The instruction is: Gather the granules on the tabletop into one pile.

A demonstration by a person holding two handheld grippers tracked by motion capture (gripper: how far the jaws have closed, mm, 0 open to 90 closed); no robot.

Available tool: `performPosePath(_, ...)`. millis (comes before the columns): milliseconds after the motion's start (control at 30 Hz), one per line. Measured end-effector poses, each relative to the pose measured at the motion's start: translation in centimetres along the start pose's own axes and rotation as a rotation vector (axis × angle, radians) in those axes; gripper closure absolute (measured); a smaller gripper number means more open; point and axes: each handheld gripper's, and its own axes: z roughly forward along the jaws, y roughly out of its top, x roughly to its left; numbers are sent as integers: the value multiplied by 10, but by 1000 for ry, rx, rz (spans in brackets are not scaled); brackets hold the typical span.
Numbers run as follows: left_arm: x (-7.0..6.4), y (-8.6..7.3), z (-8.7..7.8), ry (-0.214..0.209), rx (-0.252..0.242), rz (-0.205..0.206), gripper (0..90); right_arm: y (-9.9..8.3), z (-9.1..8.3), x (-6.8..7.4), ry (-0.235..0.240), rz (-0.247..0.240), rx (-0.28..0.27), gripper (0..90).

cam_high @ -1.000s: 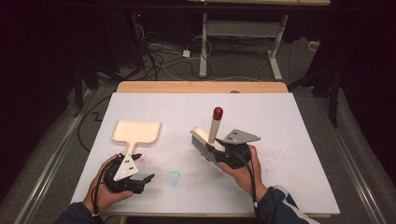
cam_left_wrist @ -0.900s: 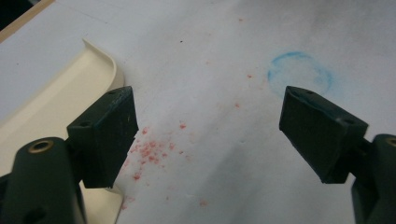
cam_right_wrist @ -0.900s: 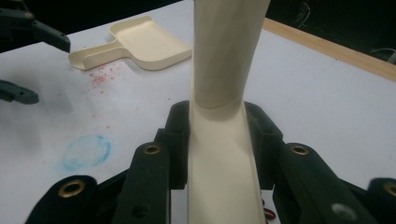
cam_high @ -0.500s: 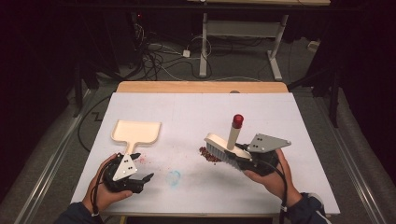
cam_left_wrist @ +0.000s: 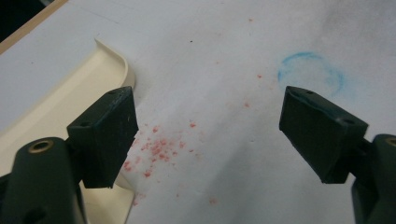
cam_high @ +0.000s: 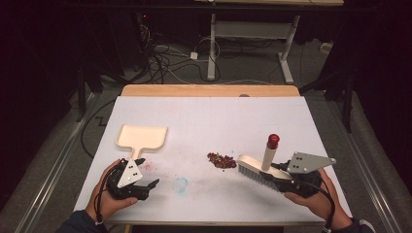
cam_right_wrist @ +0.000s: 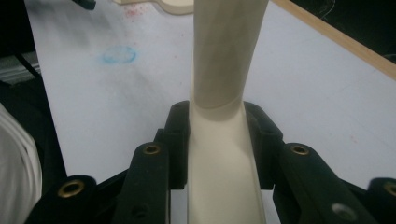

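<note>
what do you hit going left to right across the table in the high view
left gripper → blue ring mark → pile of red crumbs → brush → right gripper. The dustpan sits farther back, above the left gripper, so its place in the order is unclear.

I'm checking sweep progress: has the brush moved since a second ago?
Yes. The brush, clamped in the right gripper, has shifted rightward, away from the unmoved dustpan, leaving red crumbs uncovered on its left.
</note>
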Motion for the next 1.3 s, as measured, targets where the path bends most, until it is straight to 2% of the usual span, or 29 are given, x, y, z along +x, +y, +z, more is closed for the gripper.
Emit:
performPosePath(200, 0, 0, 0, 5, 4, 2, 184, -14, -13, -3, 4, 25, 30, 675)
performPosePath(333, 0, 0, 0, 4, 8, 3, 184, -21, -17, -6, 39, 45, 44, 675)
performPosePath(467, 0, 0, 0, 1, 11, 3, 184, -30, -18, -14, 91, 58, 65, 675)
performPosePath(567, 0, 0, 1, 0, 10, 3, 184, -36, -17, -21, 107, 71, 105, 672)
performPosePath(633, 0, 0, 1, 0, 13, 5, 184, -38, -18, -28, 109, 79, 98, 671)
performPosePath(767, 0, 1, 1, -2, 12, 4, 184, -40, -22, -45, 83, 110, 53, 661)
performPosePath(1000, 0, 1, 3, -5, 16, 3, 185, -38, -8, -76, 36, 155, 89, 567)
performPosePath(1133, 0, 1, 5, -11, 23, 8, 184, -36, 7, -99, 11, 223, 99, 517)
performPosePath(1233, 0, 1, 5, -15, 25, 6, 184, -39, 24, -119, 31, 298, 120, 486)
performPosePath(1300, 0, 1, 5, -17, 17, 12, 184, -43, 36, -132, 36, 339, 155, 455)
